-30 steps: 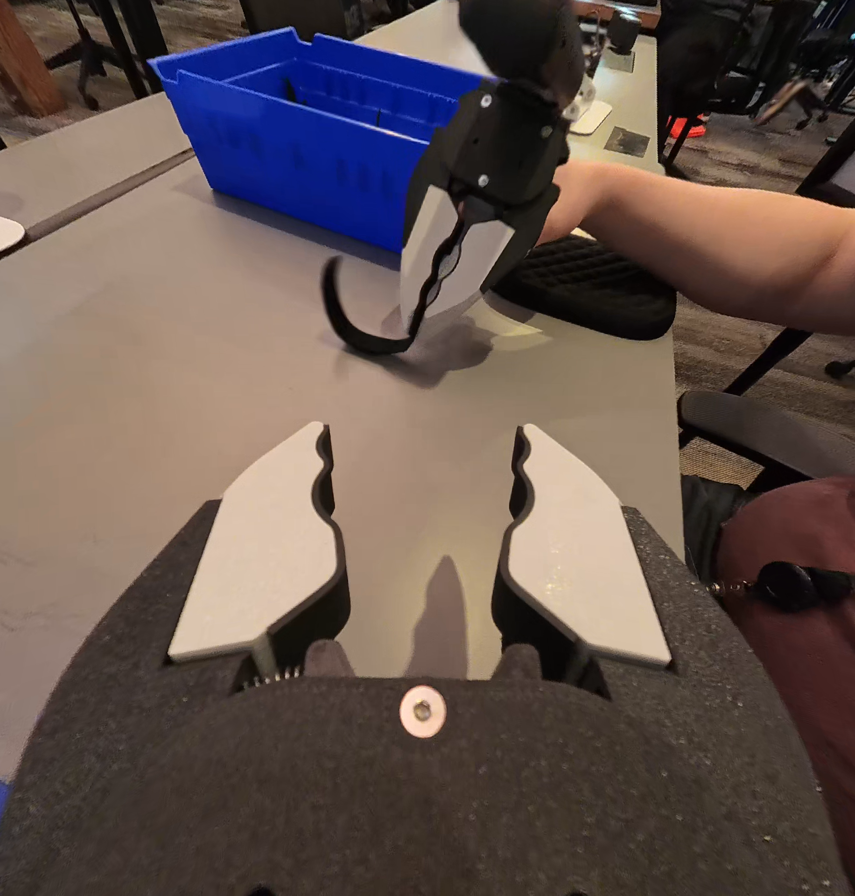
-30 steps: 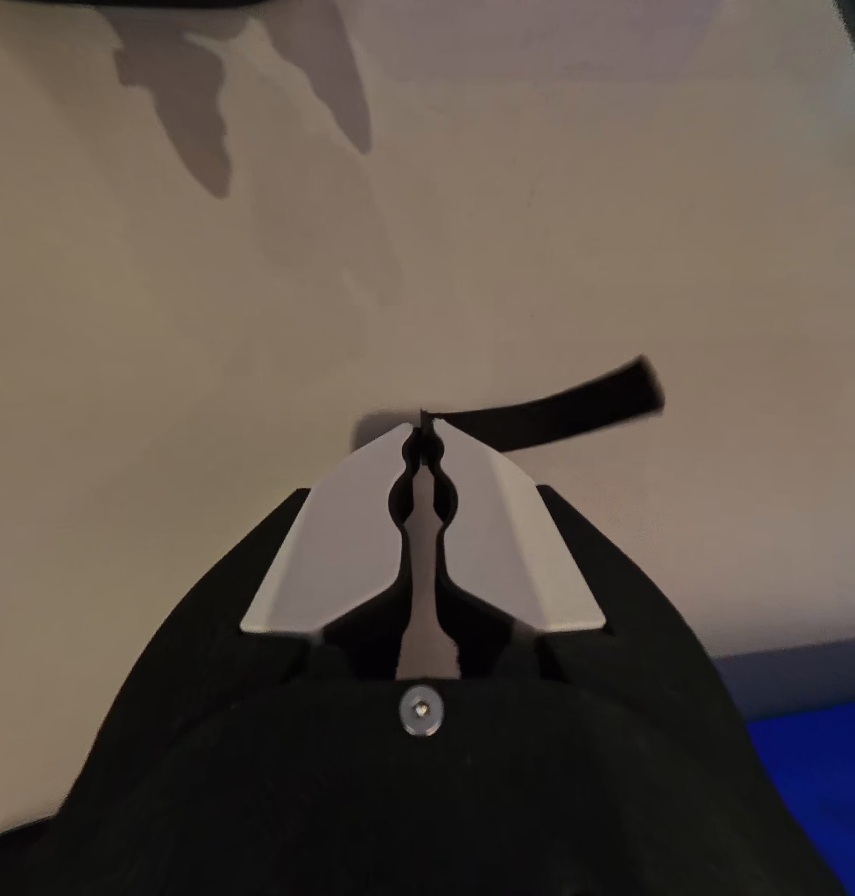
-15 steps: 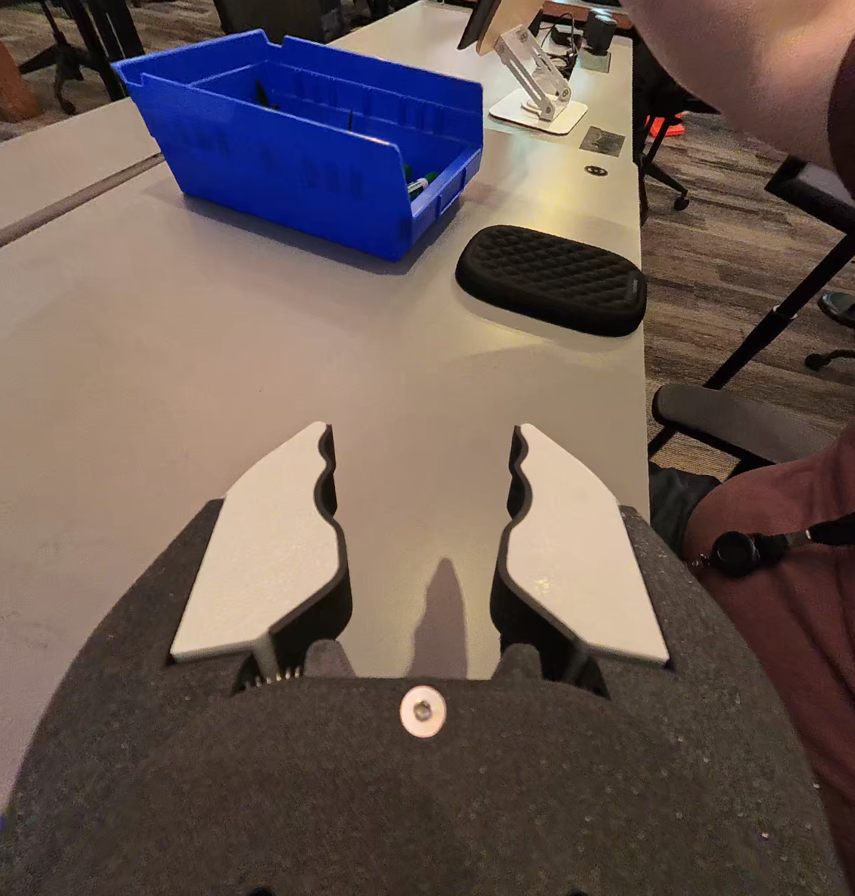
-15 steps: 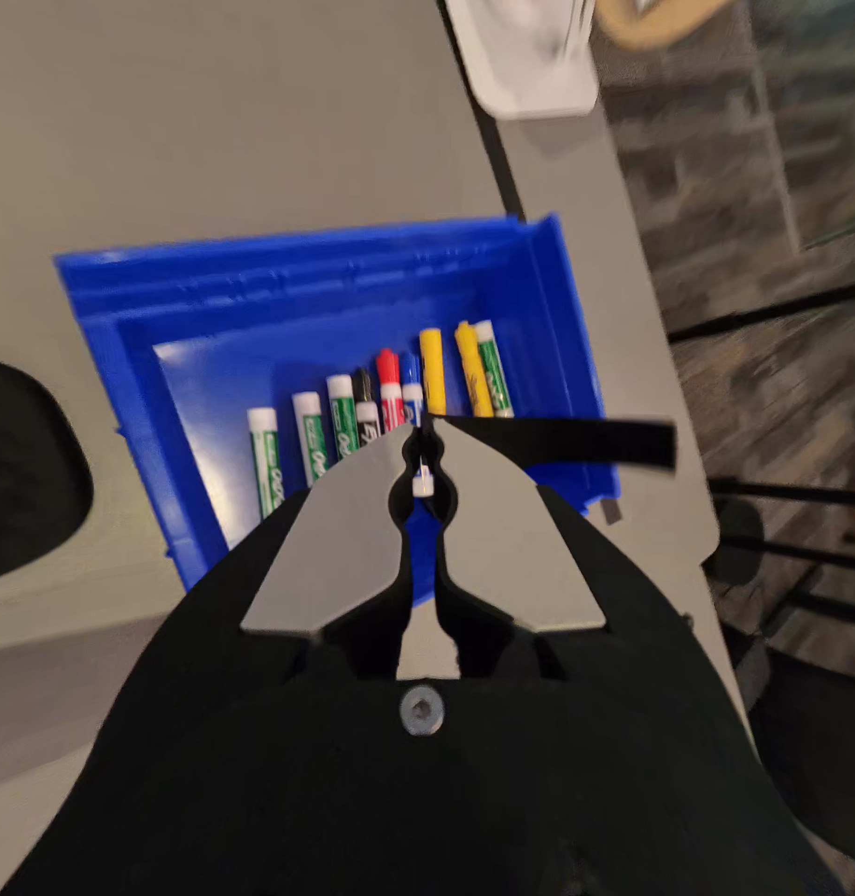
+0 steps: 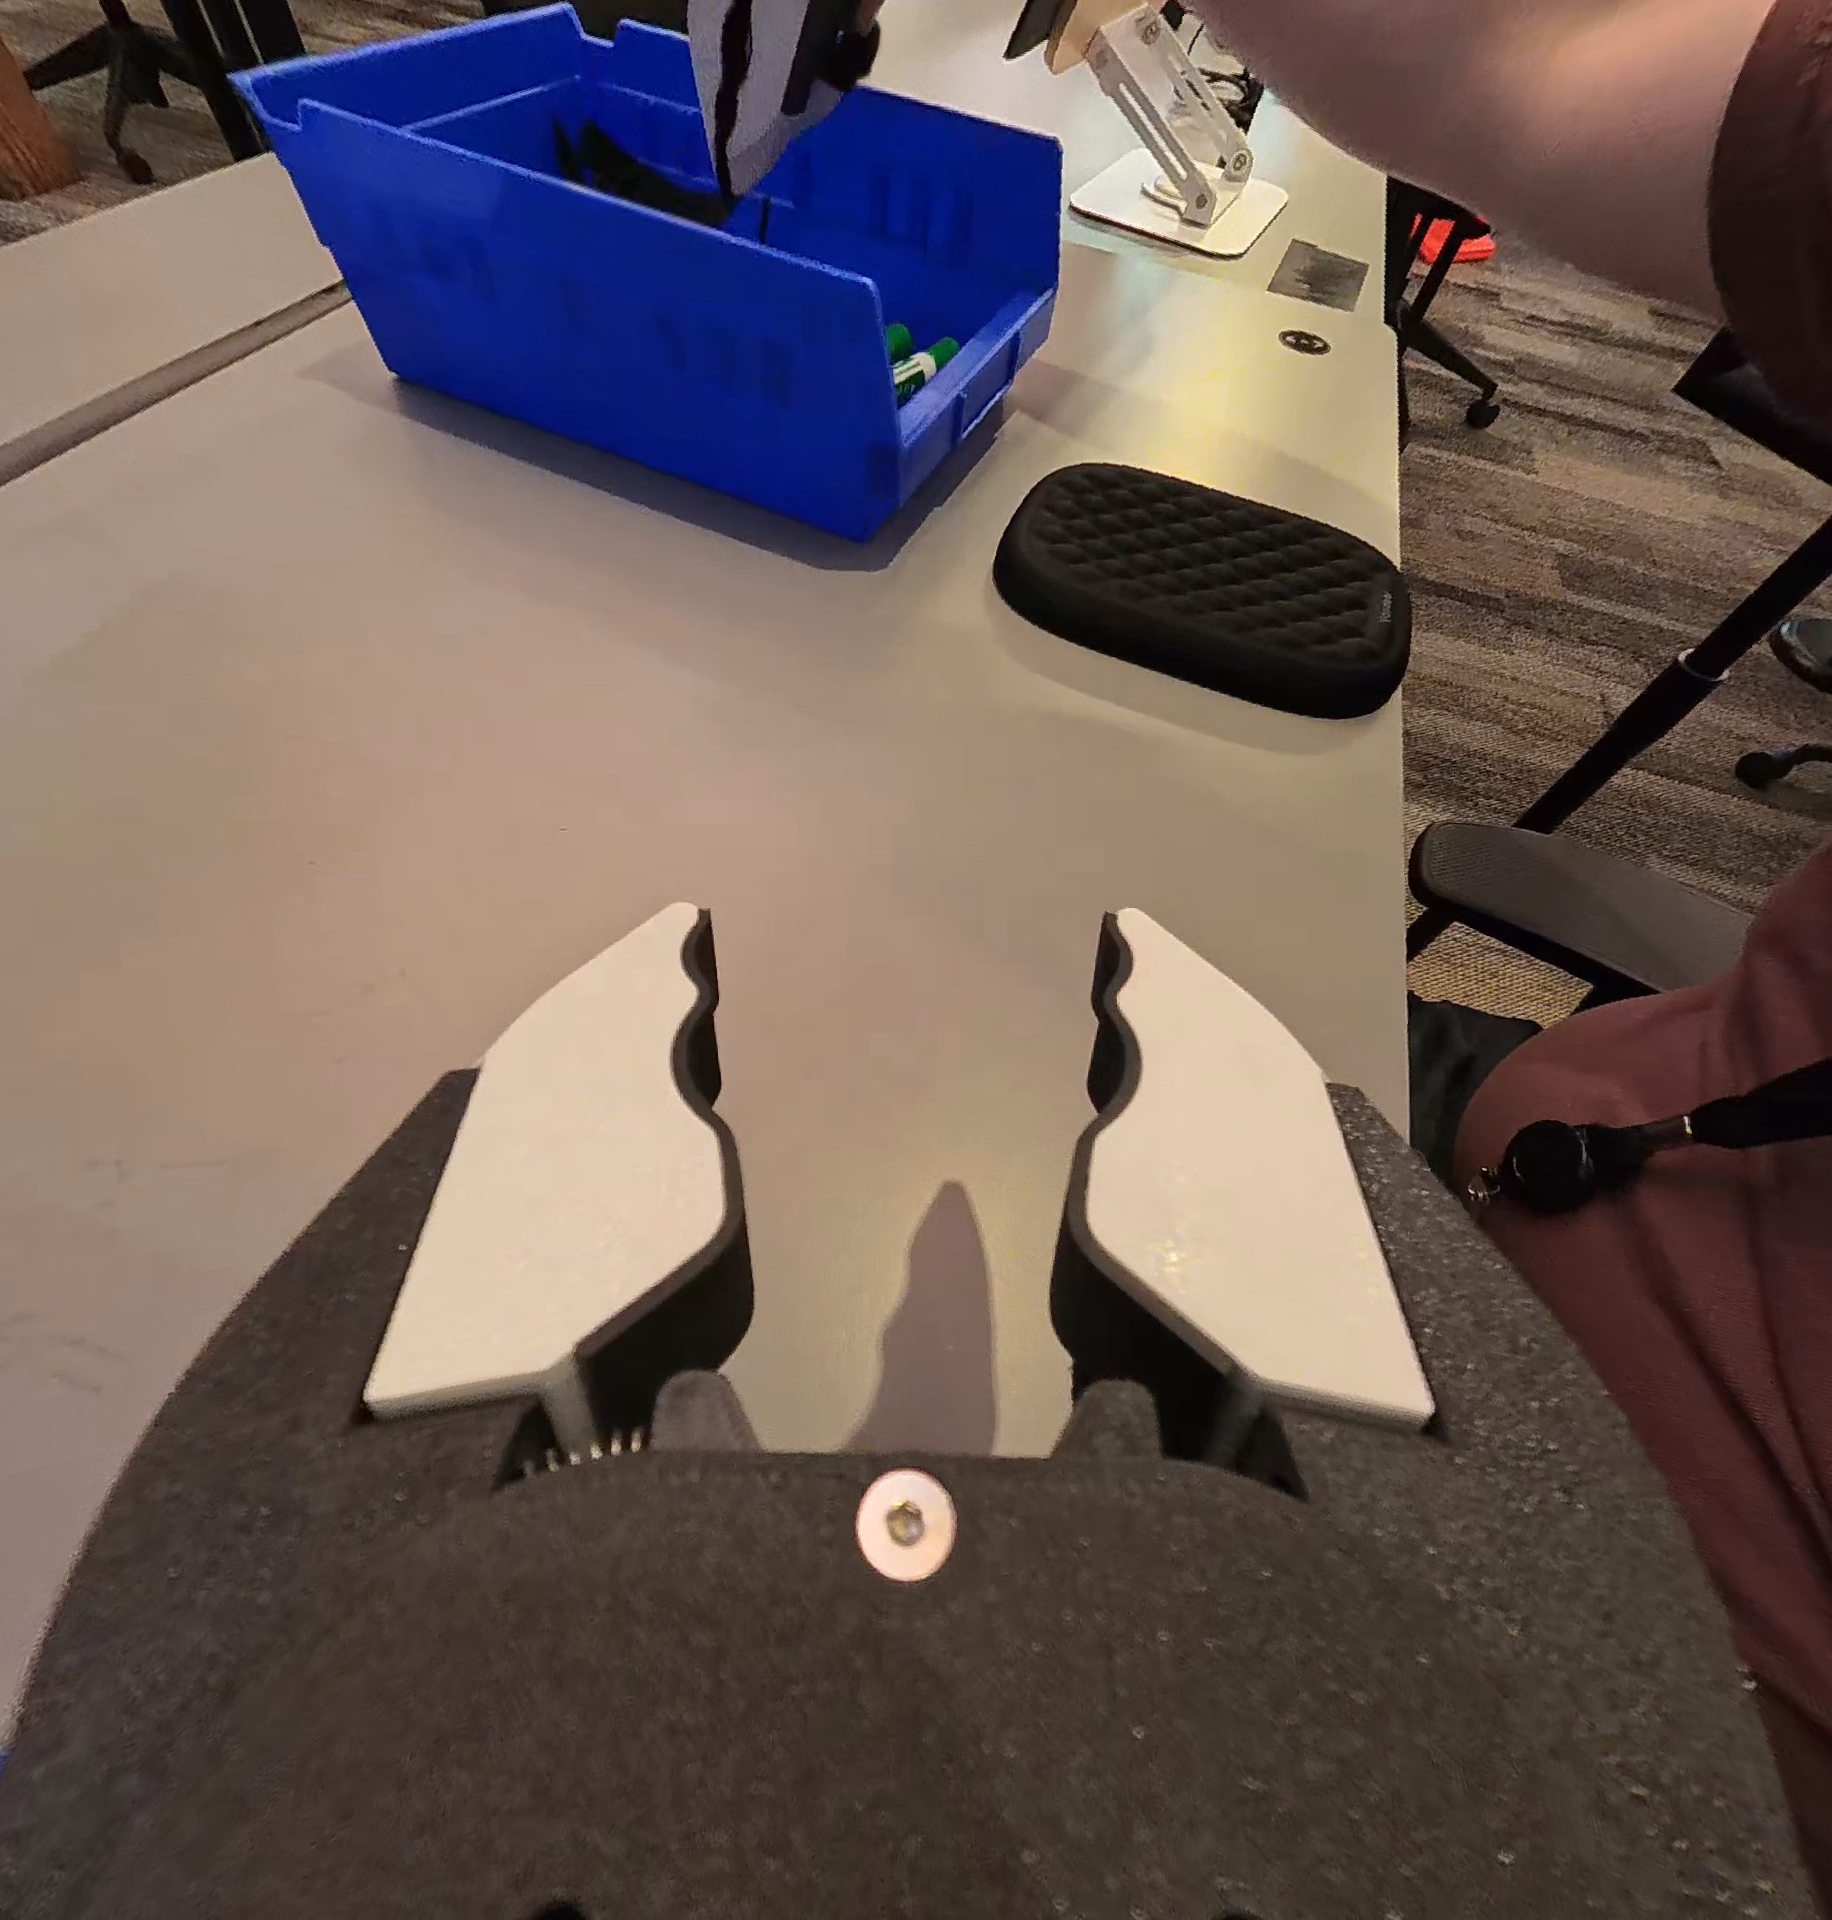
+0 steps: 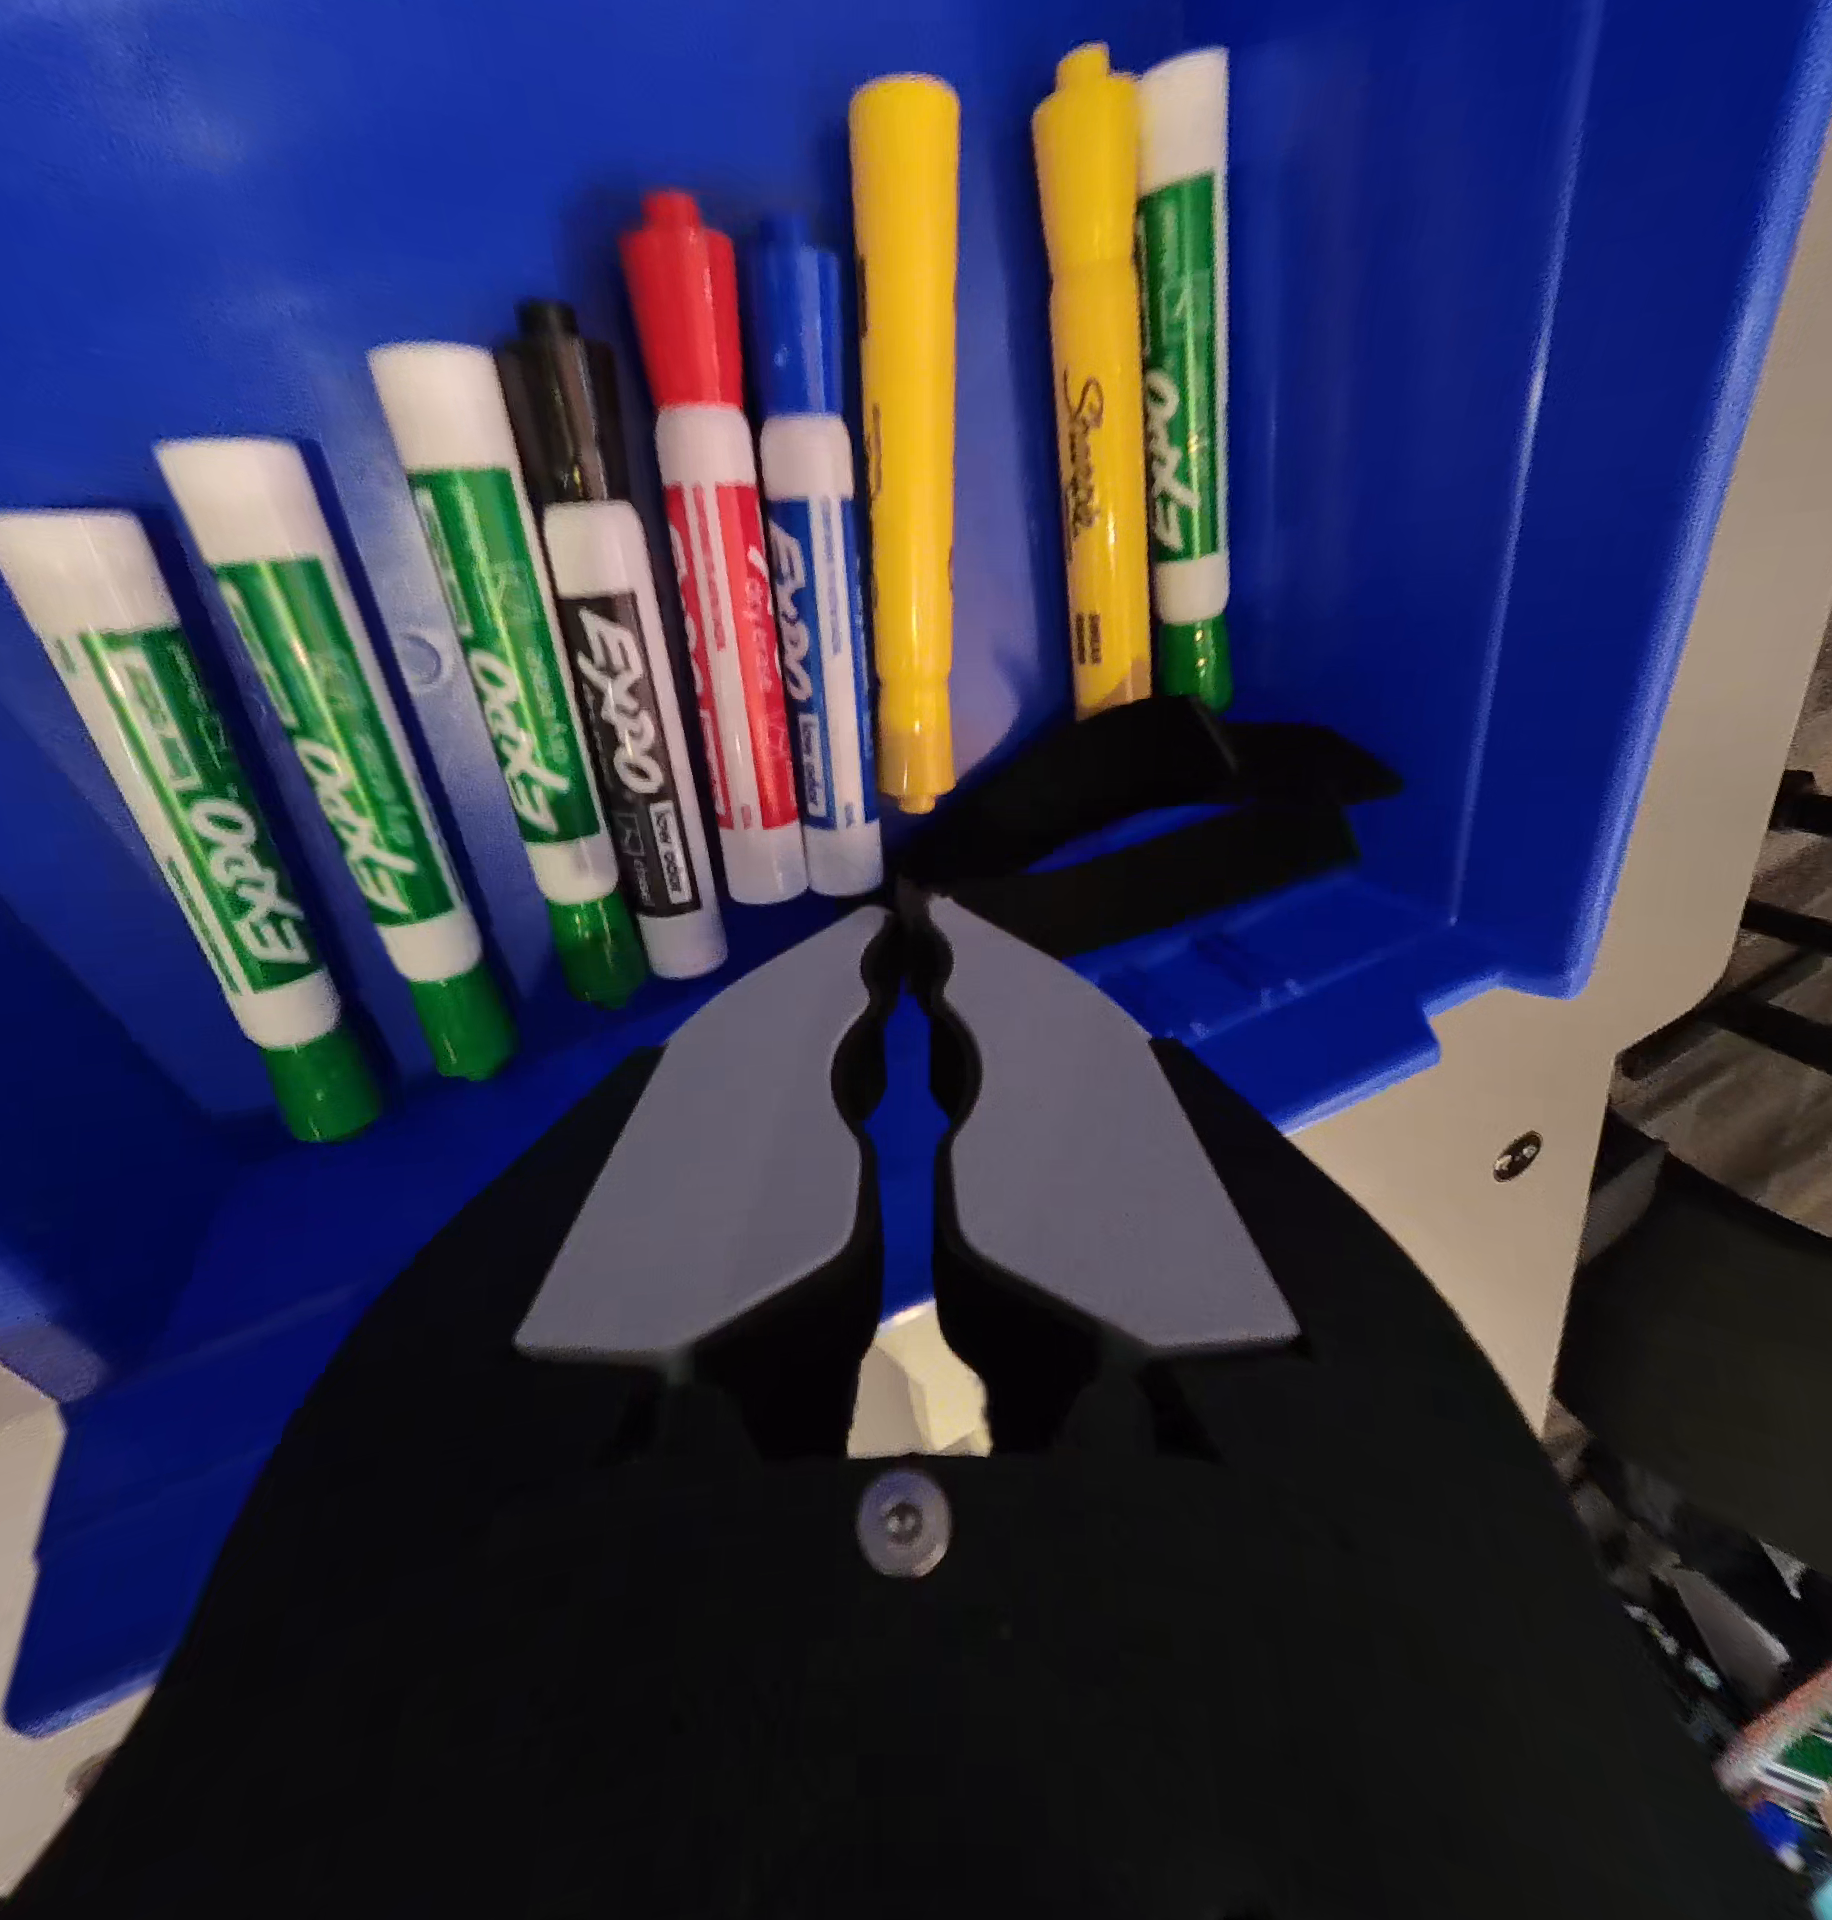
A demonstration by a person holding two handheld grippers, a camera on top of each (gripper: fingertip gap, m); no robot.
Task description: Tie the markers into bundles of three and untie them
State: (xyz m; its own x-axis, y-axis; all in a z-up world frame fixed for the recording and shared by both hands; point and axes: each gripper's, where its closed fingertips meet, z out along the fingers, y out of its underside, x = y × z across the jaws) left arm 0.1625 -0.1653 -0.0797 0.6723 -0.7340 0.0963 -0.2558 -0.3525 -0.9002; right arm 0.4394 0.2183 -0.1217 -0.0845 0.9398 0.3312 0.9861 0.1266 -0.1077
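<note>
Strap (image 6: 1130, 831) in bin (image 6: 1577, 520) corner (right wall near)

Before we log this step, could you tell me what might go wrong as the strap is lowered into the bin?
1. The right tongs pinch only the end of the black strap, so it may slip out early.
2. The strap hangs close to the yellow marker and could nudge the row lying in the blue bin.
3. The left tongs sit open over the table, too far off to help.
</note>
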